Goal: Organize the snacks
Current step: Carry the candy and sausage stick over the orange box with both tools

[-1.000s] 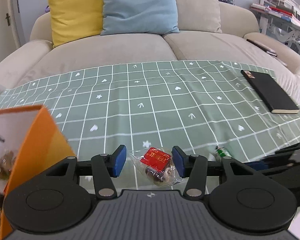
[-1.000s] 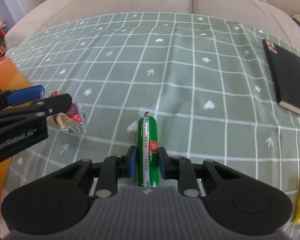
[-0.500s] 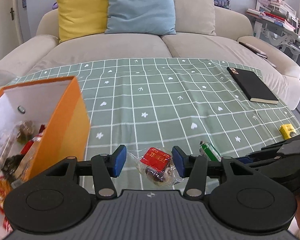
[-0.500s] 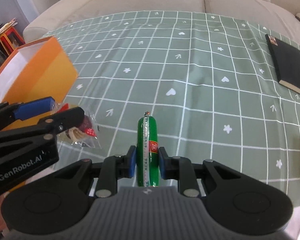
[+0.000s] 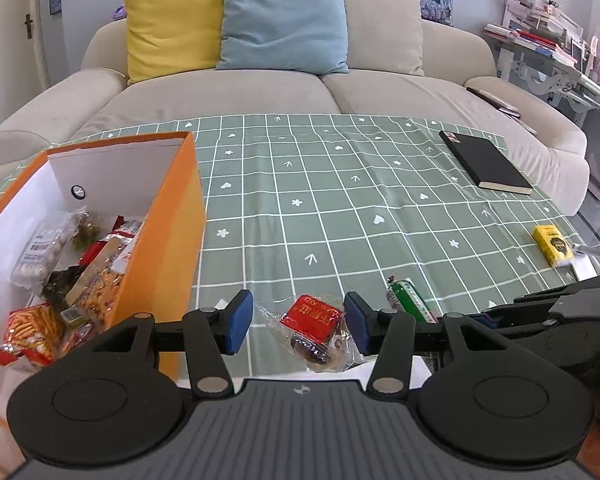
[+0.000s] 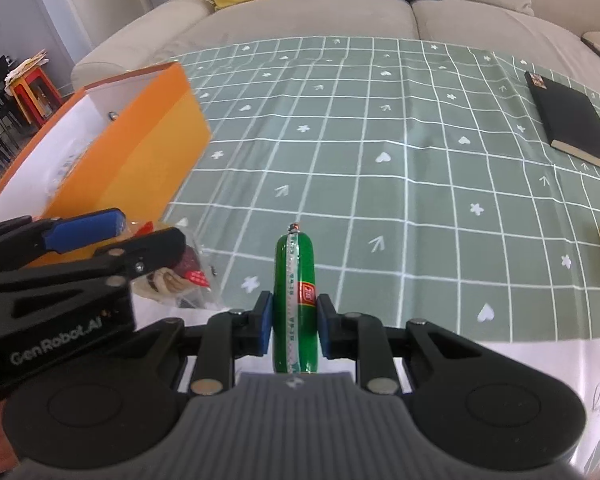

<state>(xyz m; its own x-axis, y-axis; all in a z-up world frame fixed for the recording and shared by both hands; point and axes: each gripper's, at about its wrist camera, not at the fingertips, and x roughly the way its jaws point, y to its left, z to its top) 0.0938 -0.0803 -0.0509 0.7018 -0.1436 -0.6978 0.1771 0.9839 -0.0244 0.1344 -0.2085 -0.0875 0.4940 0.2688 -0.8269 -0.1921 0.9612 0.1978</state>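
My left gripper (image 5: 298, 322) is shut on a clear snack packet with a red label (image 5: 315, 330) and holds it above the green checked tablecloth (image 5: 340, 200), just right of an open orange box (image 5: 168, 240) with several snack packs inside. My right gripper (image 6: 294, 330) is shut on a green sausage stick (image 6: 295, 284), held off the table. The sausage also shows in the left wrist view (image 5: 410, 300), right of the packet. The left gripper (image 6: 112, 236) with its packet (image 6: 188, 276) appears at the left of the right wrist view, beside the box (image 6: 140, 156).
A black notebook (image 5: 484, 164) lies at the far right of the cloth. A small yellow pack (image 5: 552, 244) lies near the right edge. A beige sofa (image 5: 260, 92) with yellow and blue cushions stands behind the table.
Both grippers have risen and pulled back from the table with their snacks. The orange box has come fully into view on the left.
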